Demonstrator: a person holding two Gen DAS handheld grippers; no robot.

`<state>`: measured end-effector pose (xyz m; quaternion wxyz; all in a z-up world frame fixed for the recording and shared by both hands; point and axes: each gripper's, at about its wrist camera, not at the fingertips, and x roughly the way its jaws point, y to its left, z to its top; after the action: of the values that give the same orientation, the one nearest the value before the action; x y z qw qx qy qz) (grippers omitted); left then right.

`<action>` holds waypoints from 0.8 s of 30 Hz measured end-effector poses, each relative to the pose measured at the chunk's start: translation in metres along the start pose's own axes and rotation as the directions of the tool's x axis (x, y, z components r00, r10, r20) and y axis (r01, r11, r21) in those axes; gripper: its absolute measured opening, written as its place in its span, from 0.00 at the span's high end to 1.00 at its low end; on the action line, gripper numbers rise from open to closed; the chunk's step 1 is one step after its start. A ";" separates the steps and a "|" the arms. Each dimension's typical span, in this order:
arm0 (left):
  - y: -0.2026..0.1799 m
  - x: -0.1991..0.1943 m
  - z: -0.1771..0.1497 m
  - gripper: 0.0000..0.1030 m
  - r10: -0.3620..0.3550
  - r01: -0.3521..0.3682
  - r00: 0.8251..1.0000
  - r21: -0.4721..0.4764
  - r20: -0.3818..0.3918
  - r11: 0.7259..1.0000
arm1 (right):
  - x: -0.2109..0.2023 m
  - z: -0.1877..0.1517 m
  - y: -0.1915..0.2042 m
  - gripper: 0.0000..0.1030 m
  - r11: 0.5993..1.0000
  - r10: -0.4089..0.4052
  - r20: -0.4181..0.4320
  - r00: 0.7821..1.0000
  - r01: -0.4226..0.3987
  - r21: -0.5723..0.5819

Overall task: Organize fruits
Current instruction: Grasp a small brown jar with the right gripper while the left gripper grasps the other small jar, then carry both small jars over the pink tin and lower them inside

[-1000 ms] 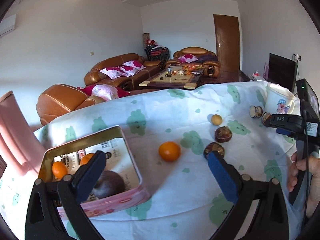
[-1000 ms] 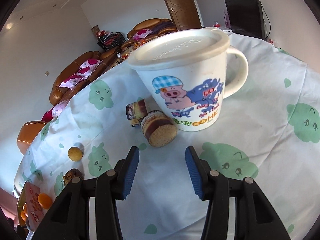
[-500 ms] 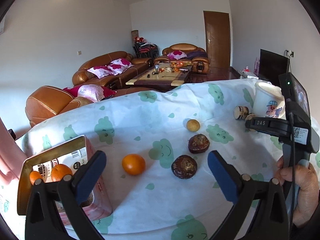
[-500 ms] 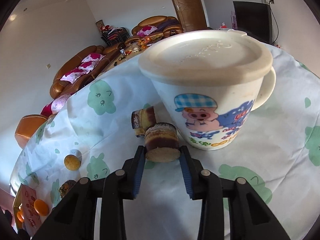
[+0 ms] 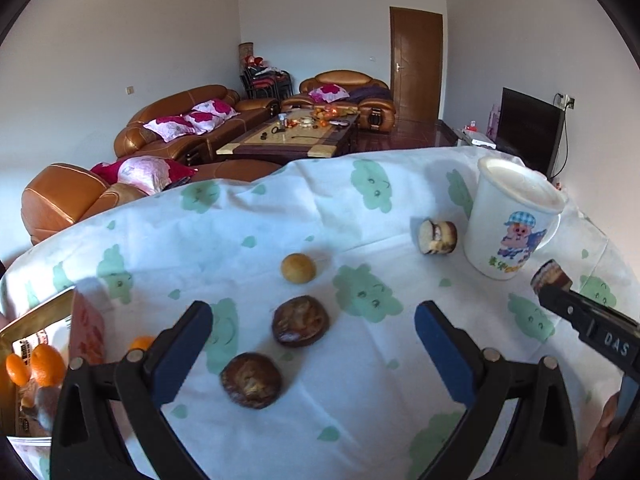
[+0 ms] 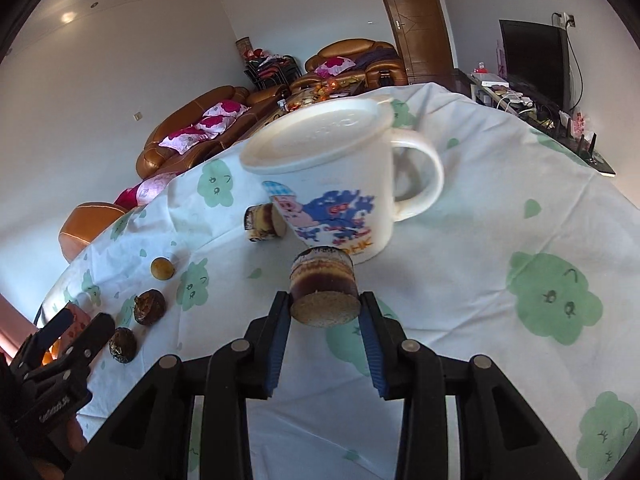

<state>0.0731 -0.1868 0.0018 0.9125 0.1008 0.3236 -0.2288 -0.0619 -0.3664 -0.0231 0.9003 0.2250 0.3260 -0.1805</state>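
Right gripper (image 6: 325, 314) at frame centre clamped on a layered cake piece (image 6: 323, 292) before the mug (image 6: 336, 184), left gripper (image 5: 312, 346) spread wide above two dark fruits (image 5: 300, 321), oranges in tin (image 5: 24, 320) at lower left

A home living room: leather sofas (image 5: 188, 120), coffee table (image 5: 288, 140), television (image 5: 528, 132).

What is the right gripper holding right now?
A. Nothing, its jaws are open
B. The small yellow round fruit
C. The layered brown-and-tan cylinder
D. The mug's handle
C: in the right wrist view the right gripper has both blue pads pressed against the layered cylinder, in front of the mug.
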 end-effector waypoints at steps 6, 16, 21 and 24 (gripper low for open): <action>-0.041 0.042 0.029 0.09 -0.142 0.142 0.989 0.012 -0.033 0.990 | -0.006 0.012 -0.016 0.64 0.999 -0.048 0.095 0.994 0.048 0.010; -0.078 0.106 0.045 0.25 -0.224 0.230 0.961 0.022 -0.162 0.973 | 0.008 0.013 -0.025 0.64 0.999 0.022 0.028 0.999 -0.024 0.044; -0.082 0.121 0.048 0.30 -0.206 0.213 0.956 0.013 -0.210 0.977 | 0.005 0.015 -0.026 0.64 0.999 0.026 0.041 0.999 -0.028 0.047; -0.078 0.119 0.047 0.50 -0.167 0.169 0.965 -0.005 -0.204 0.986 | 0.008 0.014 -0.026 0.64 0.999 0.029 0.026 0.999 -0.030 0.042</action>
<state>0.1420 -0.3124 -0.0405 0.8512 0.1017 0.4215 -0.2959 -0.0612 -0.3972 -0.0262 0.9019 0.2466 0.3072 -0.1770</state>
